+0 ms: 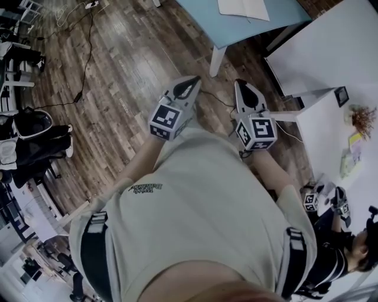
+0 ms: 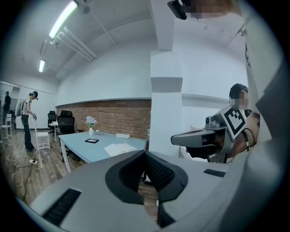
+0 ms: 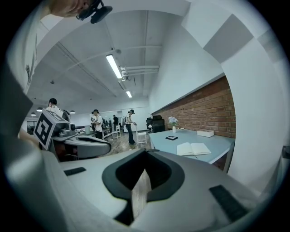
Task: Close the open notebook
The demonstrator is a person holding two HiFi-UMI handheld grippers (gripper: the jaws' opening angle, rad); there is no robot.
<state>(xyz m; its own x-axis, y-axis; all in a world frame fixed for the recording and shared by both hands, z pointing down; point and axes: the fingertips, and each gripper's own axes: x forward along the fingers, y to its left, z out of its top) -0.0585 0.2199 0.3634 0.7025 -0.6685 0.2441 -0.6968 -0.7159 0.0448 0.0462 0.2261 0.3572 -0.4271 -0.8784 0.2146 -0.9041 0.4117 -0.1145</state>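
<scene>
The open notebook [image 1: 243,7] is cut by the head view's top edge; its pages seem too small to read.

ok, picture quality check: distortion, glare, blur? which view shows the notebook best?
Head view: evenly lit, little glare, notebook cropped by the top edge. Left gripper view: heavy fisheye, black corners, ceiling light blown out, notebook small. Right gripper view: same fisheye, walls bow toward the rim, notebook clearest here and lying open.

Bright, even light from ceiling tubes [image 3: 114,65]; gripper views bulge fisheye with dark vignetted corners, head view dimmer.
</scene>
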